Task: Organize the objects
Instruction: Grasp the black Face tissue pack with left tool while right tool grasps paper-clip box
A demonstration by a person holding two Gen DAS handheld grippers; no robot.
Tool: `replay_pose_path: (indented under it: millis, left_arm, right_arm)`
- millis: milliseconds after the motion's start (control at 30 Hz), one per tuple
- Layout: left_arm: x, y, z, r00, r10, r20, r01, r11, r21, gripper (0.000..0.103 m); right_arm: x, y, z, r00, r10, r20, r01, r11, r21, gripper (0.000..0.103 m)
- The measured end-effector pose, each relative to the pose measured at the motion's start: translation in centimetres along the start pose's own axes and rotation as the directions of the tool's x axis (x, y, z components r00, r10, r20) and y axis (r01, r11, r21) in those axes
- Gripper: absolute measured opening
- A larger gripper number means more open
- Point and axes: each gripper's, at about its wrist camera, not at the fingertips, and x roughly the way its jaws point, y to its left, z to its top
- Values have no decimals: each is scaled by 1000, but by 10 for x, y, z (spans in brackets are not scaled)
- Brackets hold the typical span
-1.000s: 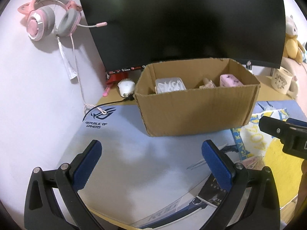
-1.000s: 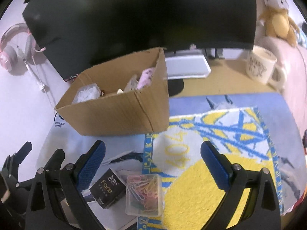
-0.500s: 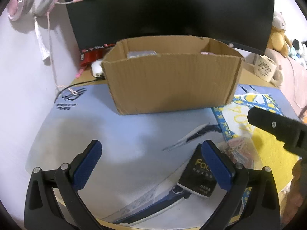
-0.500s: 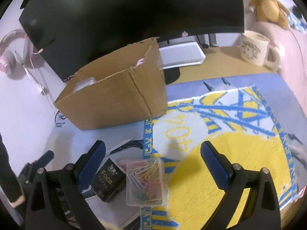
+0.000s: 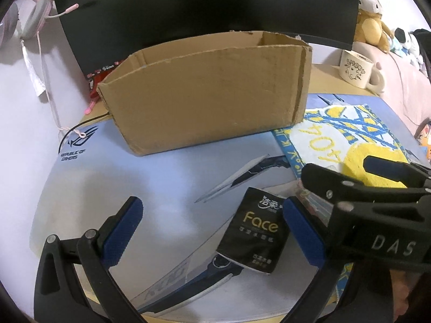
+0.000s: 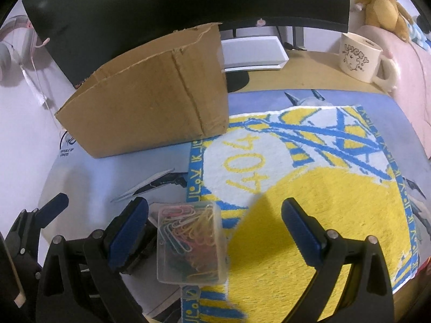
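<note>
Far left, pink headset (image 5: 25,13) hangs on the wall, cord trailing down to the counter (image 6: 309,56).

Left claw (image 5: 212,230) is spread wide, nothing between its blue pads (image 5: 122,231). It hovers low over the blue desk mat (image 5: 107,177). The black "Face" tissue pack (image 5: 256,238) lies flat on the mat just inside the claw's right pad, touching or nearly so; contact cannot be told.

Behind, a cardboard box (image 5: 210,91) sits open-topped on the mat in front of the dark monitor (image 5: 204,2). Its contents are hidden from both views. Its right front corner meets the edge of the yellow-and-blue towel (image 6: 309,188).

Right claw (image 6: 214,231) is also spread wide, holding nothing. The clear clip box (image 6: 192,242), full of coloured paper clips, lies between its pads, nearer the left pad (image 6: 129,231), straddling the towel's left border. From the left wrist view the right claw's black frame crosses in front of the clip box and hides most of it. The tissue pack sits just left of the clip box, mostly behind the left pad in the right wrist view.

Right rear: a white tray (image 6: 253,51) under the monitor, a cream mug (image 6: 358,56) on the bare counter, a yellow plush (image 6: 382,10) beyond it.
</note>
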Motion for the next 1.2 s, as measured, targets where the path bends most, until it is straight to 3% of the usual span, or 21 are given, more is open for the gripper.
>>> replay_pose_path:
  millis: [233, 367, 667, 900, 1200]
  left_arm:
    - [10, -1, -2, 998, -49, -41, 49, 999, -9, 103]
    - [6, -7, -4, 999, -49, -23, 49, 998, 26, 103]
    - [9, -11, -5, 995, -93, -44, 94, 995, 36, 103]
    - [18, -16, -9, 997, -47, -69, 51, 997, 59, 103]
    - [27, 4, -9, 989, -118, -94, 115, 993, -35, 103]
  right_arm:
    - [6, 4, -4, 1000, -27, -12, 26, 999, -21, 103]
    - [7, 6, -6, 998, -57, -19, 56, 998, -39, 103]
    - [7, 0, -5, 998, -50, -33, 50, 999, -7, 103]
    - [14, 6, -8, 997, -45, -56, 42, 997, -58, 103]
    - [12, 12, -13, 997, -58, -57, 53, 995, -88, 103]
